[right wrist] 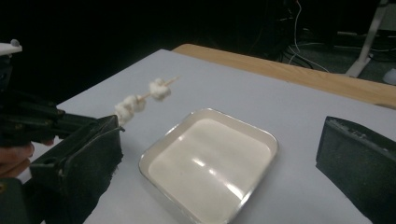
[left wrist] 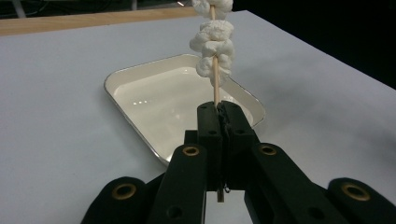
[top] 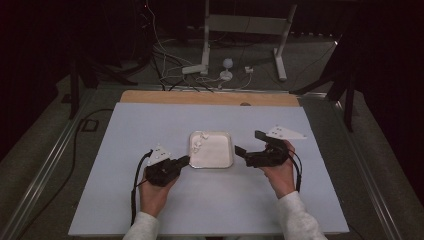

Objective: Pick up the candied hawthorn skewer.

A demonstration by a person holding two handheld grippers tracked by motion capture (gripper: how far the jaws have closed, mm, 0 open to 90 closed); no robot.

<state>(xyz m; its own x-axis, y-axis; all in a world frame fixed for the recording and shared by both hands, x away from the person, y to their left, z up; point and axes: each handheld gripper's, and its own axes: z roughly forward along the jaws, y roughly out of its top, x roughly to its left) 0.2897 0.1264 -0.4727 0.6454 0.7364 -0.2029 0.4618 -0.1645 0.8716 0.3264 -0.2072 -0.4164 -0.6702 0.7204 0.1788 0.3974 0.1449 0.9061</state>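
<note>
Jaws of the left gripper (left wrist: 219, 116) are pressed together on the bare lower end of a wooden skewer (left wrist: 215, 79), which rises from between their tips. White puffy pieces (left wrist: 212, 44), something like marshmallows, are threaded along the stick above the grip, with a short length of bare wood between the lowest piece and the jaws. In the right gripper view the same stick (right wrist: 161, 88) points up and away over the near-left corner of the tray (right wrist: 266, 137), with two clumps of white pieces and a bare tip beyond them.

Jaws of the right gripper (top: 250, 145) stand spread wide and hold nothing; its two black pads frame the tray, one low at the left and one at the right, so the tray lies between and beyond them, with the skewer off toward the left pad and above it.

As a judgement, the work is at an early or middle point: the skewer is lifted and gripped, every piece seems threaded on it, and the white tray (top: 191, 165) at the middle of the surface (top: 125, 200) looks bare. Pulling the pieces off into the tray appears to be what remains, with the open right gripper, just off the tray's right edge, placed to do it.
</note>
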